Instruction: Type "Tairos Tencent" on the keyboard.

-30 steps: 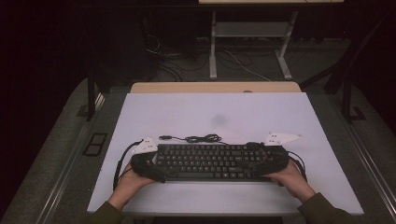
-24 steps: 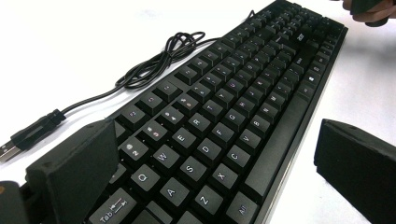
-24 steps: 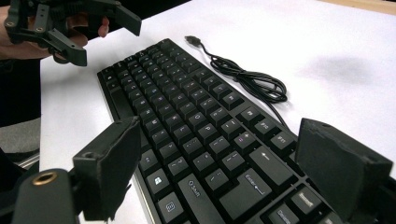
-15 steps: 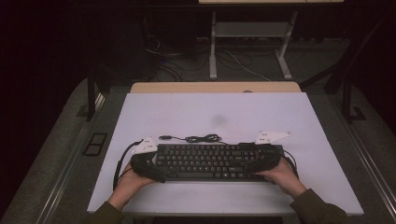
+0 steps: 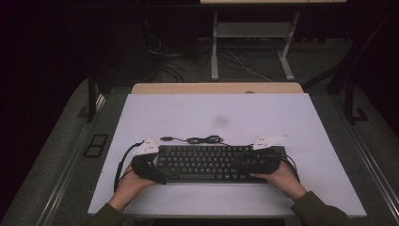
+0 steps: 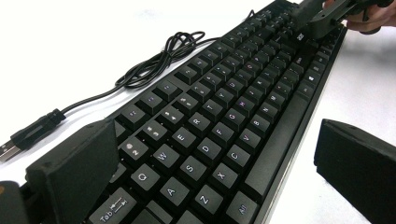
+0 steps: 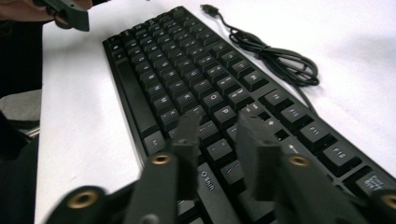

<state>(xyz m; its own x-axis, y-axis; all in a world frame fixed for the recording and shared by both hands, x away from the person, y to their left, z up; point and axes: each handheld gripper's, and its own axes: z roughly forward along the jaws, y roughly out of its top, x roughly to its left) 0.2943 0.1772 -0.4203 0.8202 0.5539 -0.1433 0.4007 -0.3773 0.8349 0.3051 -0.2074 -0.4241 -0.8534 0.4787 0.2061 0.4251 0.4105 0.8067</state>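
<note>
Left hand-held gripper (image 6: 224, 186): wide open astride keyboard (image 6: 224, 116) | right hand-held gripper (image 7: 219, 140): just narrowing, above keys, nothing pinched

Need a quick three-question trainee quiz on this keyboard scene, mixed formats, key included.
1. True or false: the USB plug on the keyboard cable is plugged into a socket.
2. Where does the coiled cable lie? A) on the table beyond the keyboard's far edge B) across the keys C) off the table
3. How do the left gripper jaws stand?

Key: 1 false, it lies loose on the table. 2 A. 3 open, either side of the keyboard's left end.
</note>
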